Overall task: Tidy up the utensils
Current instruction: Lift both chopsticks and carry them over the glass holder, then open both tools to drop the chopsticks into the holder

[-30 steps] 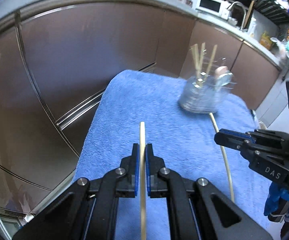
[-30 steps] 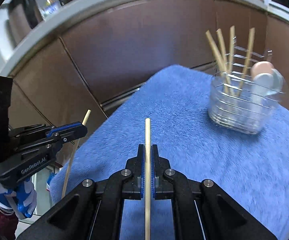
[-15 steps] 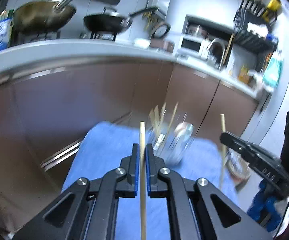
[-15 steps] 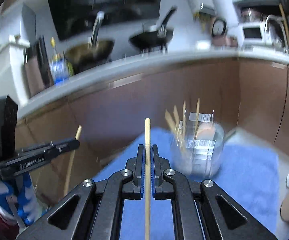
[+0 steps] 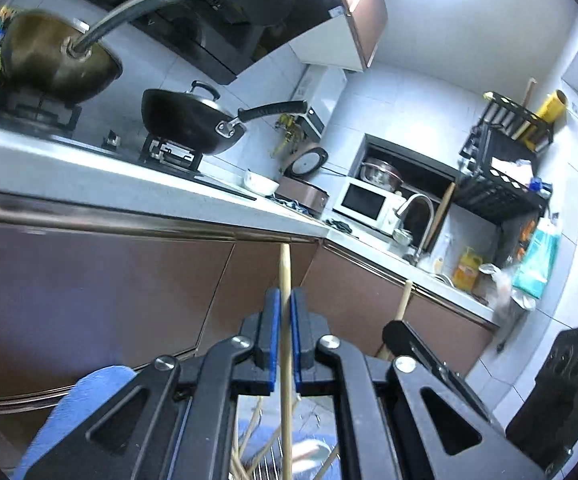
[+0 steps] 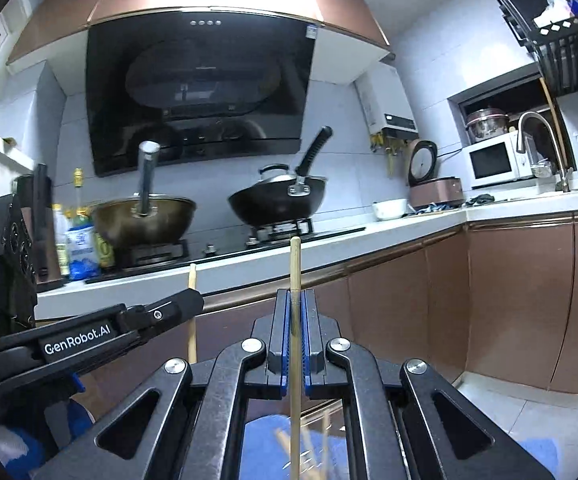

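Note:
My left gripper [image 5: 283, 298] is shut on a wooden chopstick [image 5: 285, 268] that stands upright, pointing up. My right gripper [image 6: 296, 300] is shut on another wooden chopstick [image 6: 295, 264], also upright. Each gripper shows in the other's view: the right one [image 5: 403, 336] with its chopstick [image 5: 403, 300] just right of my left, the left one [image 6: 177, 308] with its chopstick [image 6: 192, 280] just left of my right. Below both grippers, chopstick tops in the clear holder [image 5: 265, 452] show over the blue towel [image 5: 73, 408]; they also show blurred in the right wrist view [image 6: 309, 448].
Brown cabinet fronts [image 6: 517, 304] and a white counter [image 6: 329, 252] lie ahead. On the hob sit a brass wok [image 6: 143, 220] and a black wok [image 6: 277, 200]. A microwave [image 6: 493, 160], tap [image 6: 537, 140] and rice cooker [image 6: 433, 192] stand to the right.
Both grippers have tilted upward and moved over the holder, each still gripping its chopstick. The towel and holder dropped from mid-frame to the bottom edge; the two grippers came closer together.

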A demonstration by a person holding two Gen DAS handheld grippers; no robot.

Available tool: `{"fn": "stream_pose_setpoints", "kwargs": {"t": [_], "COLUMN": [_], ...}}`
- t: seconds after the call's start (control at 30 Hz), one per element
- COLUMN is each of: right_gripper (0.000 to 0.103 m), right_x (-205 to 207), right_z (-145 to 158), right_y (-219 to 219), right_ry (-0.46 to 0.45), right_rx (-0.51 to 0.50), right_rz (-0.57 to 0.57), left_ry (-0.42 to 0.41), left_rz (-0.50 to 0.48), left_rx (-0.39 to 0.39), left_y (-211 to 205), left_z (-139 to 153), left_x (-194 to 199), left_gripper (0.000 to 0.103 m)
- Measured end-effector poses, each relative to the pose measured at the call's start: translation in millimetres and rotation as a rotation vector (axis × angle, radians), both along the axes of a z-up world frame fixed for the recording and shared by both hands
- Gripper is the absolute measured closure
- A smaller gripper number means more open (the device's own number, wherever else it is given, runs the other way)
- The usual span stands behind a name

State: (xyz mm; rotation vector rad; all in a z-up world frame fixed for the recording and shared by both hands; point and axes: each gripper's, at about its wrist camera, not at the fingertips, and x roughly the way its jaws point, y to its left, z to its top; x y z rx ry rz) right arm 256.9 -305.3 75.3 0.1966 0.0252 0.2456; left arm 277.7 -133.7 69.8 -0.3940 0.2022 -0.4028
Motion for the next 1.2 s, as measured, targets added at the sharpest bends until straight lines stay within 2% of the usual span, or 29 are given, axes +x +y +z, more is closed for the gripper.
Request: {"fn": "stream_pose_setpoints", "kwargs": {"t": [0.23, 0.37, 0.53, 0.6, 0.67, 0.7, 0.77, 0.9, 0.97, 1.2], "right_gripper": [0.098, 0.098, 0.097, 0.083, 0.075, 0.072, 0.068, 0.057, 0.054, 0.040], "right_x": [39.7, 42.3, 34.5, 29.7, 22.6, 18.3, 10.4, -11.0, -22.0, -69.4], "right_z": [-46.7, -69.7, -78.7, -77.8, -73.0, -69.8, -63.5, -49.8, -45.6, -39.8], "right_y": [-10.7, -9.9, -9.9, -11.2, -14.5, -16.5, -19.8, -24.8, -25.5, -26.5], "right_ry": [0.031, 0.061, 0.071, 0.072, 0.066, 0.061, 0.057, 0.052, 0.058, 0.114], "right_rx": [0.002, -0.018, -0.032, -0.028, -0.025, -0.022, -0.017, -0.018, -0.024, -0.063], "right_rz": [-0.025, -0.036, -0.040, -0.043, -0.055, -0.060, -0.070, -0.090, -0.094, -0.133], "left_ry": [-0.023, -0.011, -0.020, -0.021, -0.023, -0.022, -0.014, -0.012, 0.002, 0.052], "left_rz": [0.061, 0.076, 0.098, 0.104, 0.110, 0.112, 0.119, 0.136, 0.142, 0.173], "left_rx": [0.016, 0.017, 0.038, 0.053, 0.059, 0.060, 0.066, 0.108, 0.135, 0.265], "left_y": [-19.8, -25.6, -27.2, -24.8, -19.5, -17.0, -12.3, -4.0, -2.1, 0.8], "left_z": [-44.3, -65.7, -74.4, -71.6, -67.3, -65.0, -58.5, -46.7, -41.5, -34.3], "left_x": [34.1, 40.0, 32.9, 27.0, 19.1, 16.0, 8.4, -13.8, -26.2, -77.1], "left_gripper": [0.098, 0.098, 0.096, 0.096, 0.093, 0.091, 0.079, 0.070, 0.062, 0.053]}}
